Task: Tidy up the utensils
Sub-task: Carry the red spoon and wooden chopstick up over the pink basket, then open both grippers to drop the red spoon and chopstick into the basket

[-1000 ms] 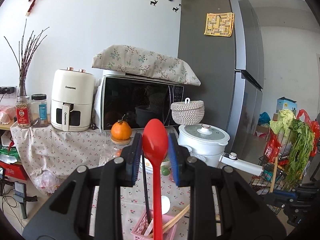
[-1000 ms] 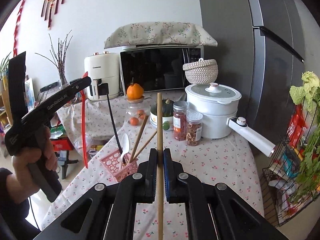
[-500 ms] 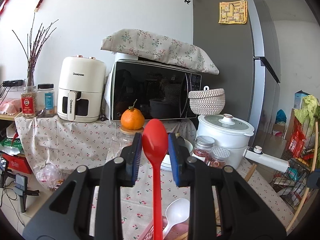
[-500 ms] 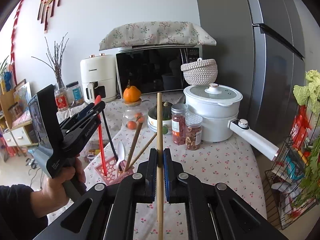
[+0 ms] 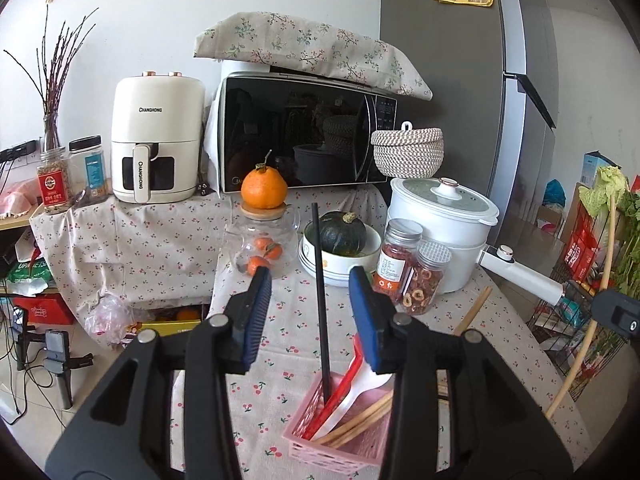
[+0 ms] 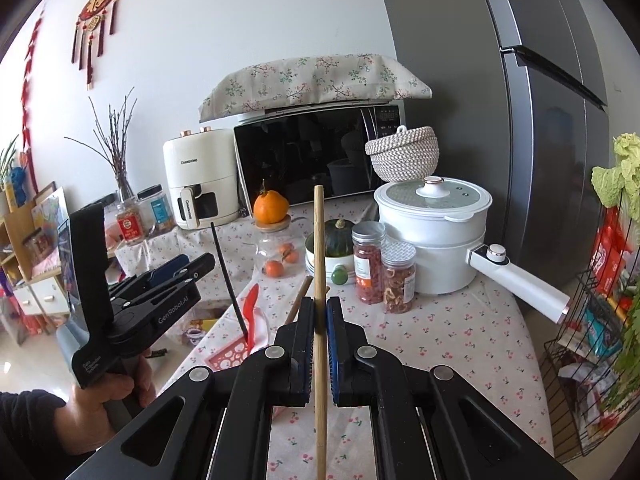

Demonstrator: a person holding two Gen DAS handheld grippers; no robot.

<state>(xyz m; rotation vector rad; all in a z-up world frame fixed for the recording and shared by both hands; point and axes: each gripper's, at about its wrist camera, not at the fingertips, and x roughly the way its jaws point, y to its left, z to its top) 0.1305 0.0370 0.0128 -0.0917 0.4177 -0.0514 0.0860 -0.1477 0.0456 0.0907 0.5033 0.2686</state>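
A pink utensil basket [image 5: 304, 420] stands on the cherry-print tablecloth. In it are a red spoon [image 5: 340, 392], a white spoon [image 5: 352, 396], a black stick [image 5: 320, 280] and wooden chopsticks [image 5: 360, 420]. My left gripper [image 5: 310, 280] is open and empty, just above the basket. In the right wrist view it [image 6: 176, 276] hovers at the left over the basket [image 6: 232, 354], with the red spoon [image 6: 251, 308] leaning there. My right gripper [image 6: 319, 312] is shut on an upright wooden chopstick [image 6: 319, 260], right of the basket.
Behind the basket stand a glass jar [image 5: 264, 244] topped by an orange, a bowl with a green squash [image 5: 340, 236], two spice jars [image 5: 412, 272] and a white pot [image 5: 444, 216] with a long handle. A microwave [image 5: 304, 136] and air fryer [image 5: 156, 148] are at the back. A wire rack [image 6: 584, 360] is right.
My left gripper has opened and let go of the red spoon, which now leans in the pink basket. The right gripper still holds its chopstick and has shifted only slightly.
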